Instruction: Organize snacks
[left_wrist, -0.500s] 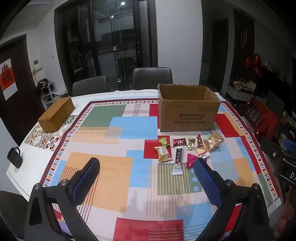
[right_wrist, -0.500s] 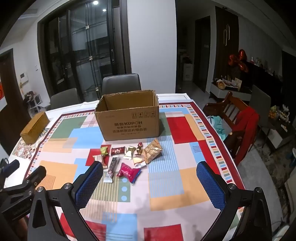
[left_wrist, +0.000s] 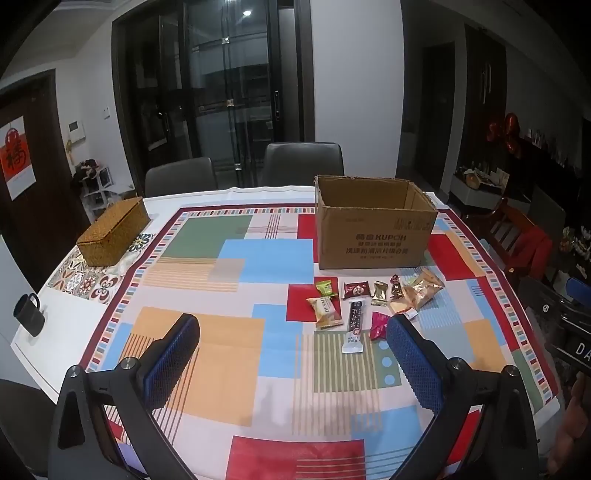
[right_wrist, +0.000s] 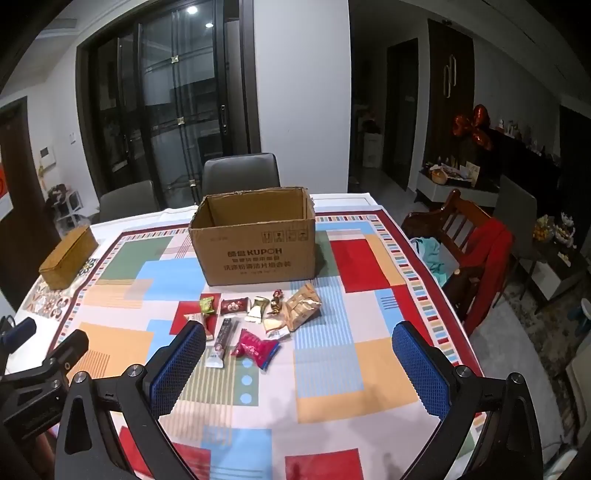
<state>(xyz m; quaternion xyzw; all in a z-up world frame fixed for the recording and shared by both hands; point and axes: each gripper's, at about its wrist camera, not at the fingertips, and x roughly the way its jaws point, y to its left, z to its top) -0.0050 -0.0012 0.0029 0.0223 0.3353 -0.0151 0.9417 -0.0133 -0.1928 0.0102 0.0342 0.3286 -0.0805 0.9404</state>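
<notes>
The left gripper (left_wrist: 293, 345) hangs over the table with its jaws spread wide and nothing between them but the patterned tablecloth (left_wrist: 207, 354); its blue pads (left_wrist: 173, 354) are clear of every packet. The right gripper (right_wrist: 299, 354) is the same, jaws fully apart and empty above the cloth. In the right wrist view, the left pad's tip overlaps the edge of the snack cluster, with the pink wrapper (right_wrist: 255, 347) and the dark stick packet (right_wrist: 223, 339) lying just past it toward 12 o'clock. Farther along, at 12 o'clock from the right jaws, lie the green candy (right_wrist: 207, 305), the dark red candy (right_wrist: 233, 305), a silvery wrapper (right_wrist: 257, 309) and the crumpled gold bag (right_wrist: 303, 305), all loose on the cloth and close together. From the left gripper the same cluster sits at about 1 o'clock, with an orange-and-white packet (left_wrist: 325, 312) at its near left. Just behind the snacks stands the open cardboard box (right_wrist: 255, 254), upright. Well apart, at 10 o'clock in the left wrist view, a woven lidded box (left_wrist: 114, 232) rests on a tile-patterned mat, and a dark mug (left_wrist: 28, 315) stands at 9 o'clock near the table edge. Grey chairs (left_wrist: 303, 164) stand behind the table at 12 o'clock.
</notes>
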